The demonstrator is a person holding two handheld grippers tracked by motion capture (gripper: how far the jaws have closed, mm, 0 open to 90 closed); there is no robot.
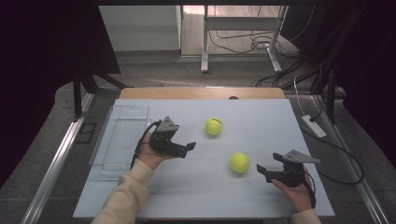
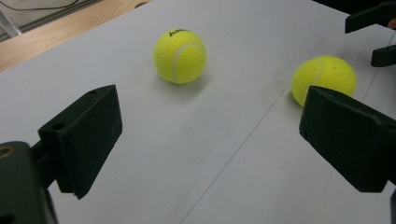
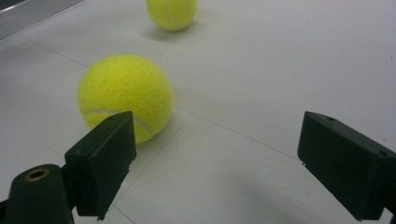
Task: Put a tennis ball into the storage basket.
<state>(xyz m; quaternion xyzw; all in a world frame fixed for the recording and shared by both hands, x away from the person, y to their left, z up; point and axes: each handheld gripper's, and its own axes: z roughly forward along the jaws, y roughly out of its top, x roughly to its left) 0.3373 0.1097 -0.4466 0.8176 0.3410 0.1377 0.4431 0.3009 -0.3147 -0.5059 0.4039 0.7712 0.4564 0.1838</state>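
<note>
The near tennis ball [image 1: 239, 162] lies just left of the right gripper [image 1: 262, 171] — nearer than the left gripper [image 1: 190, 146] — both jaws wide open, empty.

Two yellow-green tennis balls rest well apart on the pale table: the far ball [image 1: 214, 126], with dark lettering and a white seam, and the near ball [image 1: 239, 162], toward the right.

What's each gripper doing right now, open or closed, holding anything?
Left gripper: open, holding nothing, aimed toward the two tennis balls.
Right gripper: open, holding nothing, just short of the nearer tennis ball.
</note>
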